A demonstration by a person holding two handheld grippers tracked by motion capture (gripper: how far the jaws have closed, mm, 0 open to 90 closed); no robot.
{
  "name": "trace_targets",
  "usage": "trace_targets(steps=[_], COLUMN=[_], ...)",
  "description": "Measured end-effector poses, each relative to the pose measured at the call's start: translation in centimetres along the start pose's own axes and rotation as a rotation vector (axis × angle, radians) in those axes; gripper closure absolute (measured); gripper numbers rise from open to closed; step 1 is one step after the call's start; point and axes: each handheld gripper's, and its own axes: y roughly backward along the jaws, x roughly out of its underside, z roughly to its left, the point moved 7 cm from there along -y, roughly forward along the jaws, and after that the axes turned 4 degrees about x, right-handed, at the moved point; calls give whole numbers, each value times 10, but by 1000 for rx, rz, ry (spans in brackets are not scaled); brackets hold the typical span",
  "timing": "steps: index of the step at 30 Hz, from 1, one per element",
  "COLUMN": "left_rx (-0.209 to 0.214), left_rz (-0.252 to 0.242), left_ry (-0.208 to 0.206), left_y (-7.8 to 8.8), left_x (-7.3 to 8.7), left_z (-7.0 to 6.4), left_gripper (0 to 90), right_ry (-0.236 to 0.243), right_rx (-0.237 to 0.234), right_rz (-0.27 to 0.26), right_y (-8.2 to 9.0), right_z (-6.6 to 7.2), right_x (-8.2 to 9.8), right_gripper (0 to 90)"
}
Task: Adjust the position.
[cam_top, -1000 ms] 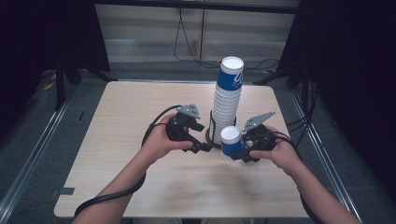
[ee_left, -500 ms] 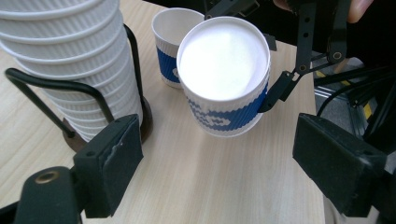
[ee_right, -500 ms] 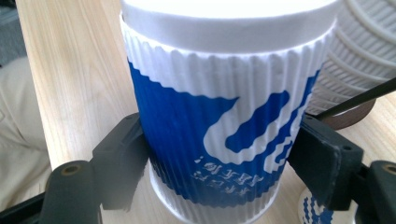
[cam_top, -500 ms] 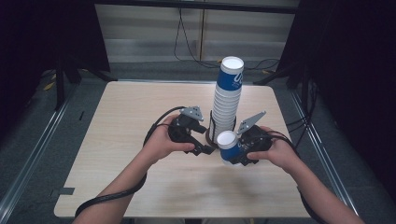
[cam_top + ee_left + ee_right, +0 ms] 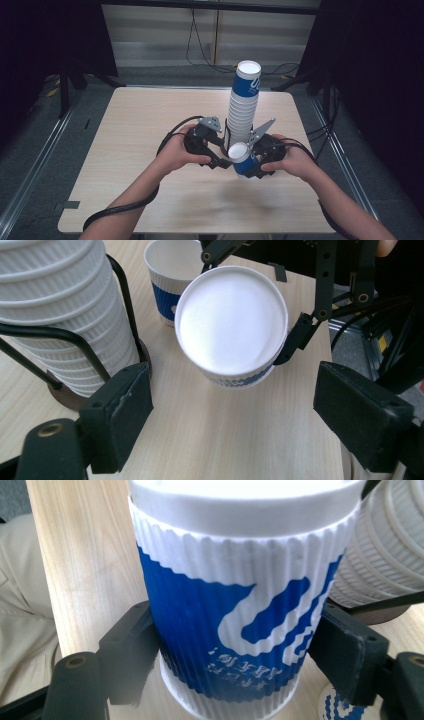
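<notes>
The room is dark, with black curtains on both sides, a pale wall panel behind and loose cables on the grey floor; in the middle stands a light wooden table with a plain, mostly bare top.

Just in front of both grippers rises a tall stack of white ribbed paper cups, kept upright by a black wire holder on a round base, so that single cups can be pulled from it.

The right gripper has its two black jaws pressed on the sides of one blue and white ribbed paper cup. The cup sits between the pads, tilted with its white opening turned toward the left gripper. In my judgement it is held this way so that the other gripper can take it or work on it.

The left gripper has wide-open jaws and nothing between them. It points at the held cup, which is close ahead of it, and the stack is just beside its left jaw.

A second, smaller blue-banded paper cup stands upright on the table beyond the held cup, seen from the left gripper.
</notes>
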Motion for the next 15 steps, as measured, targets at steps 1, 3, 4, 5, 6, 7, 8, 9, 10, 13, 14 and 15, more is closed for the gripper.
trace_targets(steps=[1, 3, 4, 5, 6, 7, 8, 9, 10, 13, 14, 15], left_rx=[-1, 6, 2, 4, 9, 11, 9, 15, 21, 25, 27, 27], left_rz=[4, 8, 9, 13, 16, 19, 21, 33, 37, 54, 56, 61], left_ry=[-5, -6, -8, -8, -4, -5, -9, -10, -1, -4, -5, -6], left_y=[0, -1, -1, -1, -2, -3, -4, -5, -6, -9, -10, -10], left_x=[0, 0, 0, 0, 1, 1, 1, 2, 3, 4, 4, 4], left_z=[0, -1, -1, -1, -2, -2, -2, -2, -4, -4, -4, -4], left_gripper=[159, 159, 159, 159, 159, 159, 159, 159, 159, 160, 161, 162], right_ry=[6, 13, 17, 29, 28, 27, 34, 43, 44, 52, 62, 56], right_rx=[-3, -6, -10, -15, -15, -17, -23, -25, -22, -29, -28, -26], right_rz=[7, 14, 15, 12, 18, 26, 26, 30, 35, 40, 45, 45], right_y=[-1, -2, -3, -4, -5, -6, -7, -8, -9, -10, -10, -10], right_z=[0, 2, 3, 3, 4, 5, 6, 7, 7, 8, 8, 9], right_x=[-1, -2, -3, -4, -5, -5, -5, -5, -5, -5, -5, -5], right_gripper=[234, 234, 234, 234, 233, 233, 234, 234, 233, 234, 234, 234])
